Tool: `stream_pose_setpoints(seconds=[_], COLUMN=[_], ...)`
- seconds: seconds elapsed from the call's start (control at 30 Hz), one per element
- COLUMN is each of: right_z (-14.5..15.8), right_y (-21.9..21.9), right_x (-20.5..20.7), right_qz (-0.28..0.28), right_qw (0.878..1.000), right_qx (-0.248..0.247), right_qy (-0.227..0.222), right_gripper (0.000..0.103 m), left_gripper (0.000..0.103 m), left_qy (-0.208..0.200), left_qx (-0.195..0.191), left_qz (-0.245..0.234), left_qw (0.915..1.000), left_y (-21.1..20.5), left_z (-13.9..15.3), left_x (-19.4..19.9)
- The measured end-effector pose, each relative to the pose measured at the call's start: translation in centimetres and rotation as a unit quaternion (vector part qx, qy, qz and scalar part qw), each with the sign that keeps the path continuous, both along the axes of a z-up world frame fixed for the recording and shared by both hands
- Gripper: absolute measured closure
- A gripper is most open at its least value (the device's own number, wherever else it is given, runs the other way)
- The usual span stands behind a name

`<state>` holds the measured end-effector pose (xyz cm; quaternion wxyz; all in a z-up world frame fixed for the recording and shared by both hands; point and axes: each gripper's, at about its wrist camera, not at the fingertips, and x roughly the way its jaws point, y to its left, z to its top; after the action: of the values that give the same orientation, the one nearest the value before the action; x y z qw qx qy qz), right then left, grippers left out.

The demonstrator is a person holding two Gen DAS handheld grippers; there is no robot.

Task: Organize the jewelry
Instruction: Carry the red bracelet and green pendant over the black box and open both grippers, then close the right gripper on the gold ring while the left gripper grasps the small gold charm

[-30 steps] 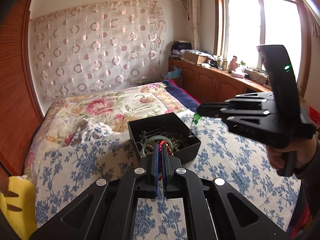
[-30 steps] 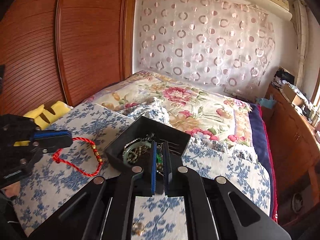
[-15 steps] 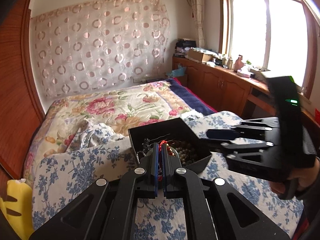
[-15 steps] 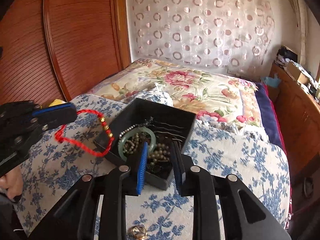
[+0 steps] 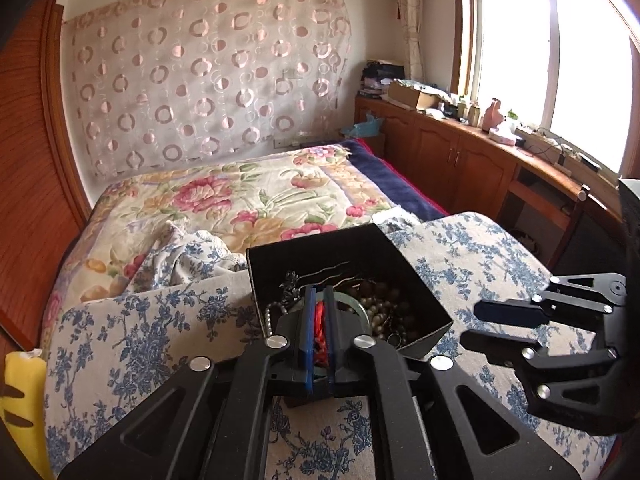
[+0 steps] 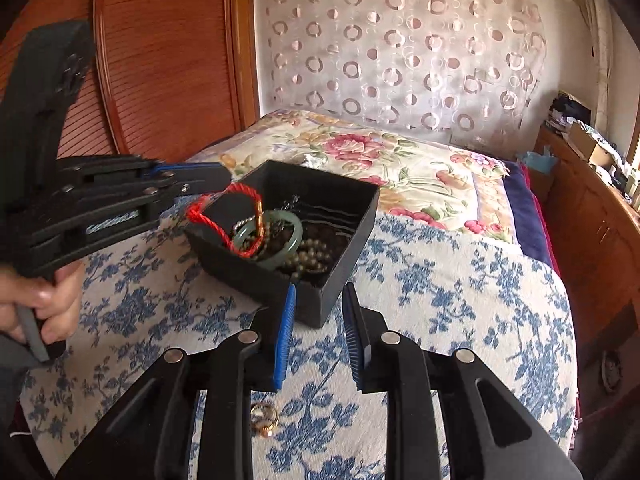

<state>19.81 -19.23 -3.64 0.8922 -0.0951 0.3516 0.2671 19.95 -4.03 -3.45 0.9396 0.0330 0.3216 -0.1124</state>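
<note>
A black open box (image 6: 340, 240) (image 5: 400, 264) sits on a blue-flowered cloth and holds a green bangle (image 6: 294, 236), bead strands and chains. My left gripper (image 5: 319, 300) (image 6: 216, 178) is shut on a red cord bracelet (image 6: 224, 216) (image 5: 319, 320), whose loop hangs into the box over its left rim. My right gripper (image 6: 318, 300) (image 5: 468, 324) is open and empty, at the box's near corner. A gold ring (image 6: 264, 416) lies on the cloth under the right gripper.
The flowered cloth covers a bed (image 6: 400, 156) with a floral quilt. A wooden headboard (image 6: 160, 60) stands at the left, wooden cabinets (image 5: 460, 156) under a window at the right. A yellow cushion (image 5: 20, 396) lies at the cloth's left edge.
My left gripper carried the red bracelet over the box, so the loop now hangs inside. My right gripper opened wider, let go of what it held, and drew back.
</note>
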Motion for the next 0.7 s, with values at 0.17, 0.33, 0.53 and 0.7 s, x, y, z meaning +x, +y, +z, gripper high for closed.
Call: stream_pose_setpoints(seconds=[0.17, 0.33, 0.53, 0.7], right_z=[-0.8, -1.3, -3.3, -4.5], right_y=[-0.8, -1.2, -0.9, -0.2], right_x=[-1.8, -3.5, -4.9, -4.9], right_qz=[0.007, 0.015, 0.026, 0.036], right_qw=[1.0, 1.0, 0.999, 0.998], right_qx=[0.001, 0.006, -0.013, -0.026], right_qy=[0.001, 0.009, 0.024, 0.04], right_gripper=[0.077, 0.068, 0.064, 0.064], left_gripper=[0.062, 0.051, 0.044, 0.038], left_qy=[-0.001, 0.001, 0.014, 0.031], left_qx=[0.007, 0.013, 0.02, 0.024], left_qz=[0.004, -0.009, -0.024, -0.032], left_qw=[1.0, 0.9999, 0.9994, 0.9987], left_y=[0.2, 0.4, 0.4, 0.5], left_z=[0.1, 0.1, -0.6, -2.1], left_x=[-1.0, -3.0, -5.4, -7.4])
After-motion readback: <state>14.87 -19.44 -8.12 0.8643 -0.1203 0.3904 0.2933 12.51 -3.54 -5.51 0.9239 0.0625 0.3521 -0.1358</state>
